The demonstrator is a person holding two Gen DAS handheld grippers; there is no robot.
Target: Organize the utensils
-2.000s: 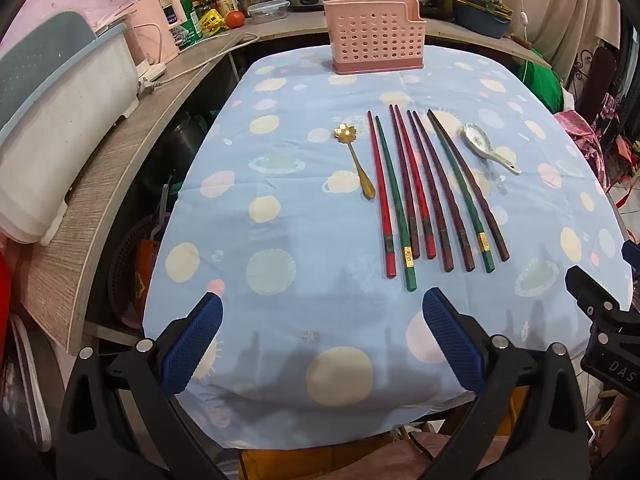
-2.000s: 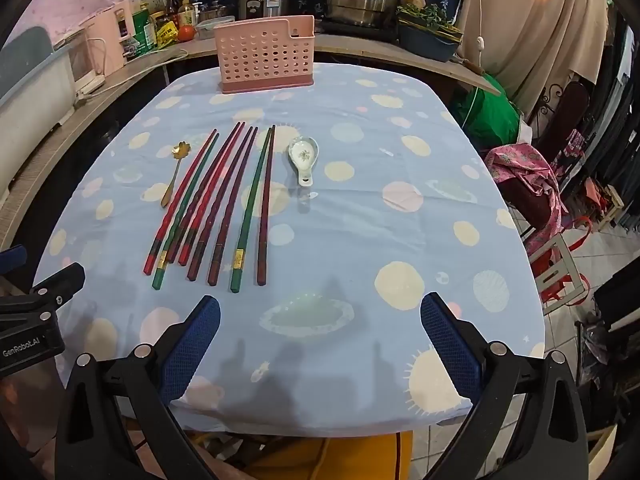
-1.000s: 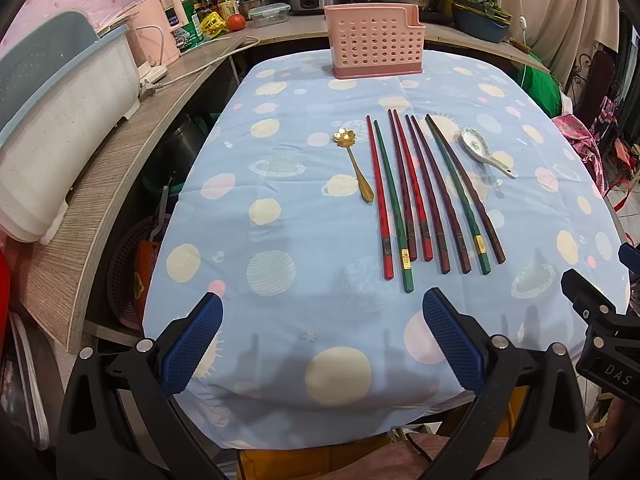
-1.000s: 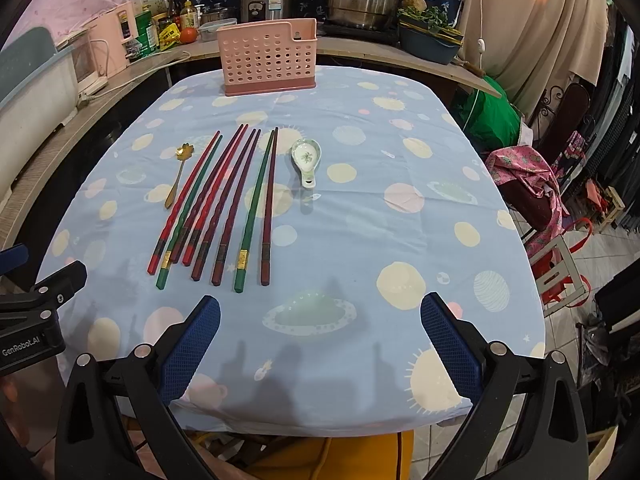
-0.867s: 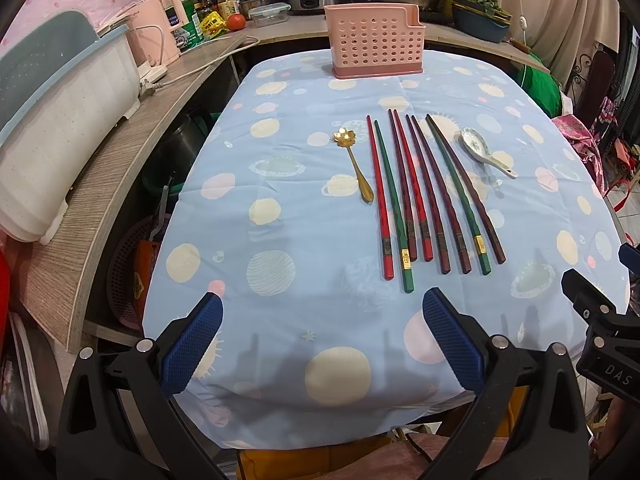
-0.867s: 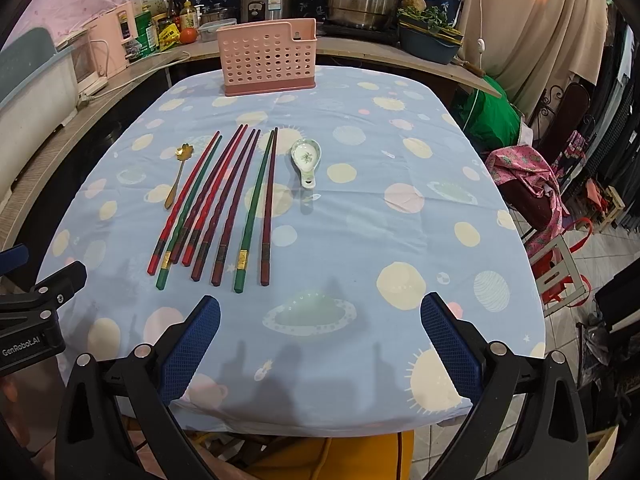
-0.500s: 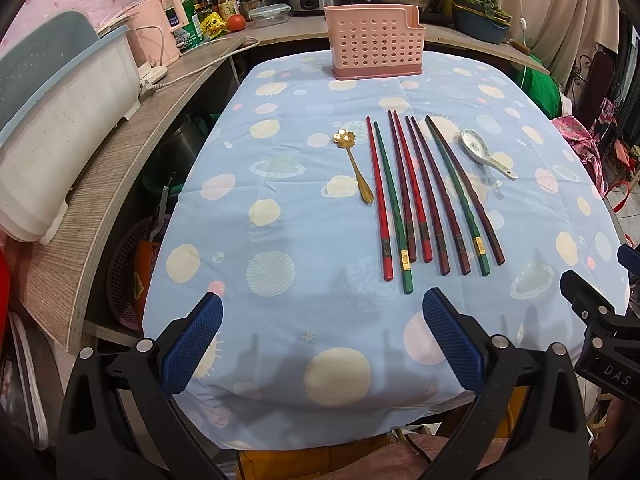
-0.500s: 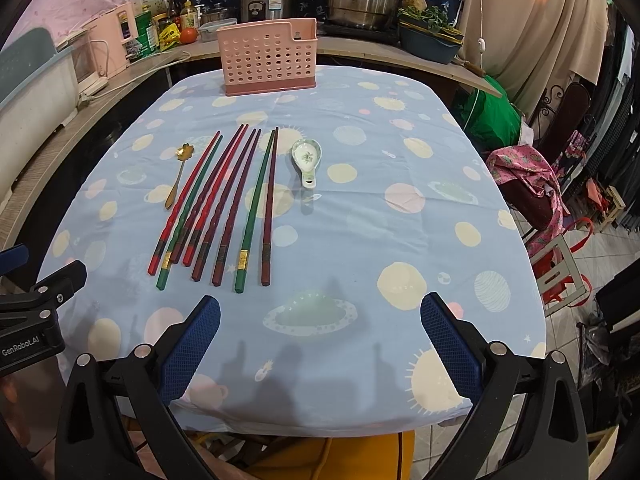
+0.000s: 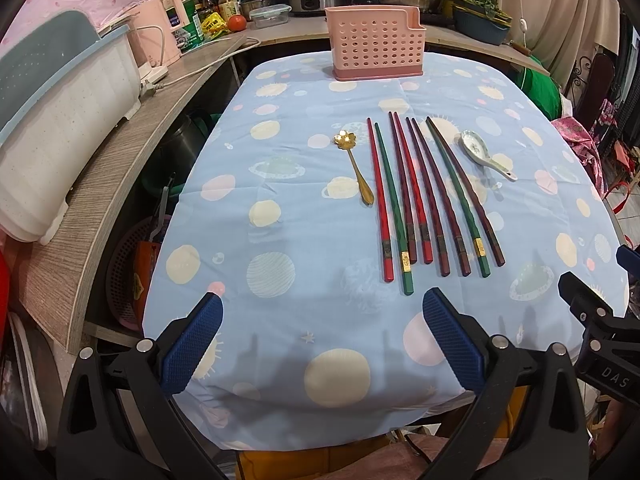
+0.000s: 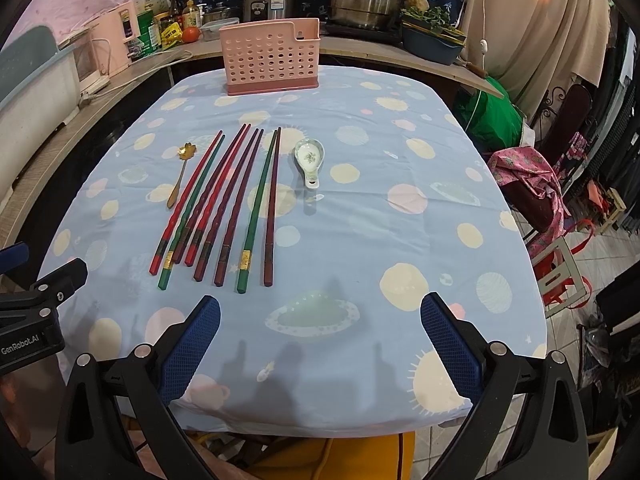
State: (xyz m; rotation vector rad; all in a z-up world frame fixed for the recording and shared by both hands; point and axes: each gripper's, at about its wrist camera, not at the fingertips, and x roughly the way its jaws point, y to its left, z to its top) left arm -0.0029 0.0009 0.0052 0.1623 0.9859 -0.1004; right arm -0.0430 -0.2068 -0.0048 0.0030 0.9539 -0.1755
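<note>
Pink holder [image 9: 376, 42] empty at far table [image 9: 280, 240] edge; chopsticks [image 9: 430, 194], gold spoon [image 9: 354, 164], ceramic spoon [image 9: 484, 154] unmoved since earlier. Left tool [image 9: 320, 344], right tool [image 10: 318, 344]: gaping, empty, barely drifted. Sorting unstarted.

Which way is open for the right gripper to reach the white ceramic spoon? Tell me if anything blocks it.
Probably yes. The right gripper is open, and bare tablecloth lies between it and the white ceramic spoon, which rests apart from the chopsticks beside it.
</note>
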